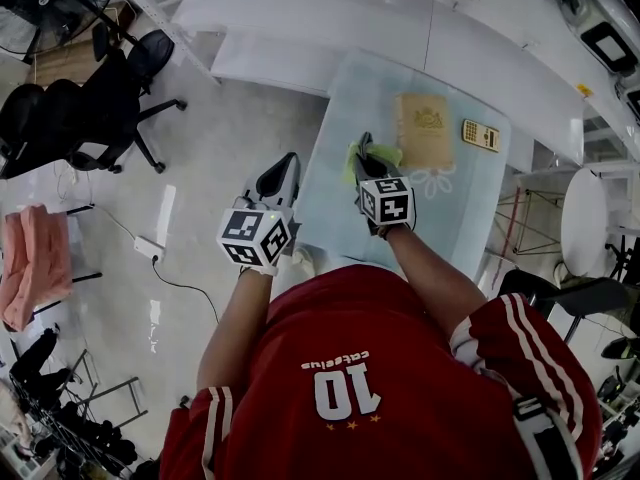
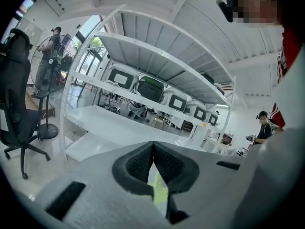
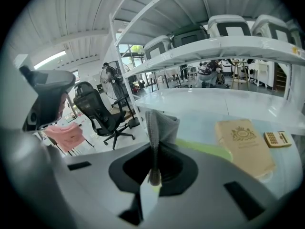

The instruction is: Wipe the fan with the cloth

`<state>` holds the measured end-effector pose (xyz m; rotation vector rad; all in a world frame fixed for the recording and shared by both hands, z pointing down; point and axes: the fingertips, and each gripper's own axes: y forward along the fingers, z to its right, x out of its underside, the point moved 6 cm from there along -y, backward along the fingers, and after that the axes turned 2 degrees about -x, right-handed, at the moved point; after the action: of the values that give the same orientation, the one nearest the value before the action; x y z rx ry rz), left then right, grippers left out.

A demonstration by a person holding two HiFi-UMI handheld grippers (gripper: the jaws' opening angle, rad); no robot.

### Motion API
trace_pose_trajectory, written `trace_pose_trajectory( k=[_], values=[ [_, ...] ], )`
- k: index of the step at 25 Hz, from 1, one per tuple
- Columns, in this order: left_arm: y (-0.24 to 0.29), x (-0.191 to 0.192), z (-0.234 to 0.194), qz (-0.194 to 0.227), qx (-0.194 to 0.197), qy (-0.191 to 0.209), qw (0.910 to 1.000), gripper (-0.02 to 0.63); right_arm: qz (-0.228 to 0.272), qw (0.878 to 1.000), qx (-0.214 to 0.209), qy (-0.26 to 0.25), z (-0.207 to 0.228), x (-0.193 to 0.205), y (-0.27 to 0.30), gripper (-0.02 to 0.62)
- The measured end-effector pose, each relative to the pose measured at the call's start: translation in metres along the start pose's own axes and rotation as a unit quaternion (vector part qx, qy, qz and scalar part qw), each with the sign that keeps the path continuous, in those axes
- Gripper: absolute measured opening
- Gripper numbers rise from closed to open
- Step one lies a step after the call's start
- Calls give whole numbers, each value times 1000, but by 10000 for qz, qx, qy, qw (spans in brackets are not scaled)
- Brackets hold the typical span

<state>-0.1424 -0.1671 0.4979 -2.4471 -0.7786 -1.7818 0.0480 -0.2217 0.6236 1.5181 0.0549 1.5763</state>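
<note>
My right gripper [image 1: 364,155] hangs over the near left part of the glass table [image 1: 335,203], shut on a yellow-green and grey cloth [image 1: 381,153]. In the right gripper view the cloth [image 3: 160,123] stands up as a grey fold pinched between the jaws of the right gripper [image 3: 153,168], and its green side trails to the right. My left gripper [image 1: 284,171] is held off the table's left edge, shut with nothing in it. Its pads [image 2: 143,163] meet in the left gripper view. A standing fan [image 2: 47,67] is far off on the floor, beside the office chairs, and the fan [image 3: 110,75] is small in the right gripper view.
A tan book [image 1: 425,128] and a small calculator [image 1: 481,135] lie on the table beyond the cloth. White shelving [image 1: 400,18] runs behind it. Black office chairs [image 1: 110,98], a pink cloth on a rack [image 1: 35,263] and a power strip [image 1: 150,248] are on the left.
</note>
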Motion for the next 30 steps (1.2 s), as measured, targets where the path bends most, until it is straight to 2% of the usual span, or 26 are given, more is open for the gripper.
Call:
trace_pose_trajectory(
  k=[15, 30],
  values=[
    [-15, 4, -13, 27, -135, -110, 9998, 3, -65, 9996, -160, -210, -23, 0, 9, 20],
    [0, 3, 17, -132, 446, 118, 9988, 3, 34, 9998, 186, -68, -16, 18, -23, 20]
  ],
)
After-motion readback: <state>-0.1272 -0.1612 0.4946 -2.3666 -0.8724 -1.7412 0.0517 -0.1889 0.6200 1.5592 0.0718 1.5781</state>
